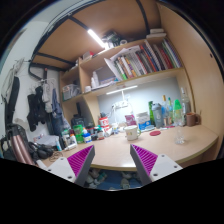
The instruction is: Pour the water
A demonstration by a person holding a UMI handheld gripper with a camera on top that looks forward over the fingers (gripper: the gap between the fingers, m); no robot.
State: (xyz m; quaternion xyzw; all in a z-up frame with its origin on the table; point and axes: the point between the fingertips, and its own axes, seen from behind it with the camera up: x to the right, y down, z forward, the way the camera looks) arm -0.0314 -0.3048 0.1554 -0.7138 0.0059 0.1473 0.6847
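Filling most of the view is a small room with a wooden ceiling and a strip light (97, 38) overhead. Two wall shelves (125, 82) run above the desk, the upper one packed with upright books (140, 62). Clothes and bags (30, 110) hang at the left, near a striped chair back (17, 147).

A pale wooden desk (150, 150) curves across the middle, its near part bare. Along its back edge stands a clutter of bottles, jars and boxes, among them a green bottle (152, 112), a clear bottle (180, 108) and a white cup (131, 132); which of these holds the water cannot be told. All of them lie well beyond the fingers, across the desk.

The gripper (113, 163) is raised above the near edge of the desk, its two magenta pads (146, 160) spread wide apart with nothing between them and nothing held.
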